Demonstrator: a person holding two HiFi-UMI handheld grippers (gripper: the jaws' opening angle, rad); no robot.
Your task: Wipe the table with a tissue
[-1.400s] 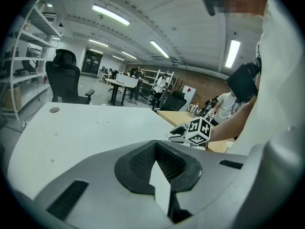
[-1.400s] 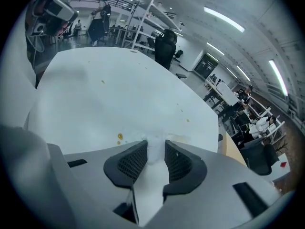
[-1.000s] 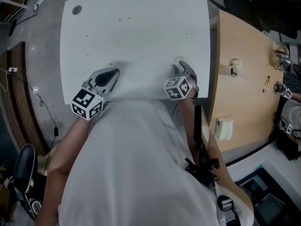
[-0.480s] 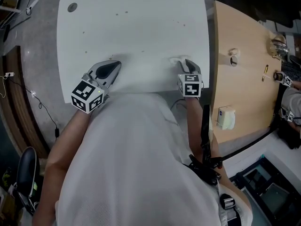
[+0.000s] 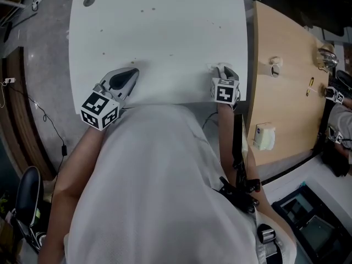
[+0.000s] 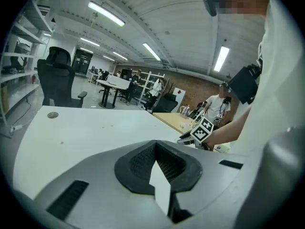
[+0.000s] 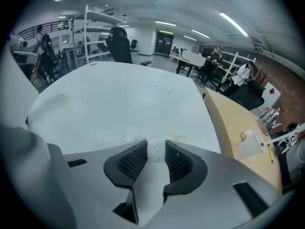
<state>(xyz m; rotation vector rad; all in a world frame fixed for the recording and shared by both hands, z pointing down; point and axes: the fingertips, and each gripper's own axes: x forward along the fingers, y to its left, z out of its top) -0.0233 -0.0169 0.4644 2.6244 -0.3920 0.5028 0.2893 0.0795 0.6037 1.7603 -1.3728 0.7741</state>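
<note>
Sliding toward the table's right-hand edge, your right gripper (image 5: 223,70) has travelled a short way along the near side of the white table (image 5: 165,37) in the last second; its wrist has also rolled, so the marker cube, which was tilted before, now faces up squarely in the head view. Its jaws are pinching the tissue (image 7: 155,156), a white wad squeezed between the two ribbed pads with its front end bunched against the tabletop; that grip looks unchanged across the stroke.

Your left gripper (image 5: 132,73) has barely shifted; it rests at the near left part of the table, jaws pressed together at the tips with nothing between them, so it plays no part in the wiping for now.

What this means, as far as I can judge: you are in the middle of a sideways pass, and only a narrow band near your body has been covered; a few small dark specks (image 5: 147,10) sit well apart from the tissue, out toward the far side, and the wipe has not reached them. You are close to the right edge, so the stroke has little room left in that direction; the far part of the surface would need later passes.
</note>
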